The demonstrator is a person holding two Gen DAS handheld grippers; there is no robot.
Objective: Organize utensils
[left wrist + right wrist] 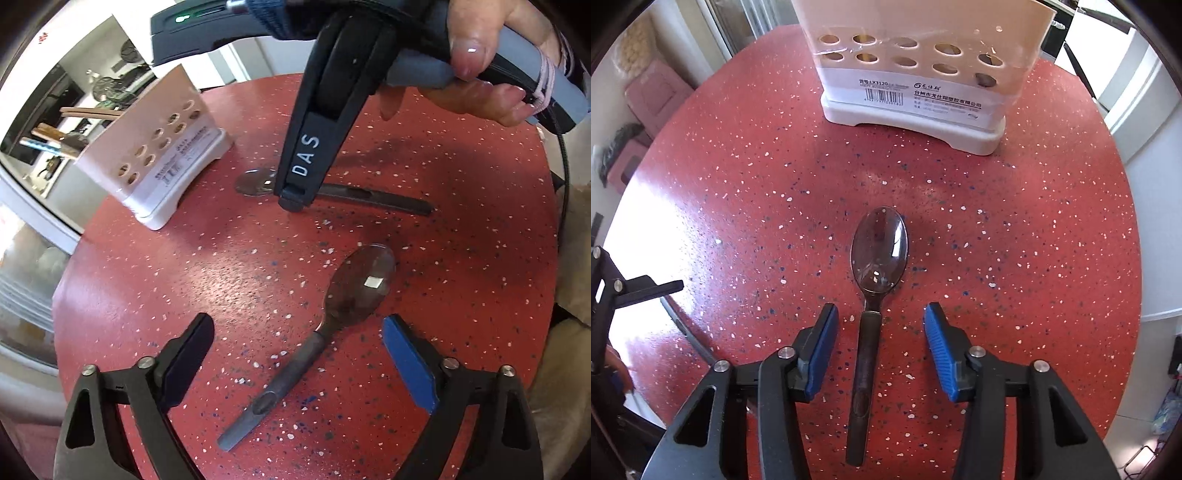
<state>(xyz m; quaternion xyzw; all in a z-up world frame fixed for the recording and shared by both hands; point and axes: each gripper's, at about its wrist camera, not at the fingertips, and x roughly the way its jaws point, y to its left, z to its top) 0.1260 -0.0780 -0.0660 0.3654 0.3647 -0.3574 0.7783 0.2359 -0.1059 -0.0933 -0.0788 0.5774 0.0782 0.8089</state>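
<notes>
Two dark-handled spoons lie on the red speckled round table (pixel 184 266). In the left wrist view the near spoon (pixel 332 317) lies between the fingers of my open left gripper (pixel 299 343), untouched. The far spoon (pixel 258 182) lies under my right gripper (pixel 295 199), seen from outside. In the right wrist view this spoon (pixel 877 266) lies with its handle between the fingers of my open right gripper (pixel 881 343), bowl pointing at the white utensil holder (pixel 916 92). The holder (pixel 159 155) stands at the far left in the left view, with several utensil handles sticking out of it.
The table edge (pixel 1123 236) curves close on the right. White cabinets and a fridge stand beyond the table. A pink storage box (pixel 653 99) sits on the floor at the left. A dark device with a green light (pixel 207 26) is at the back.
</notes>
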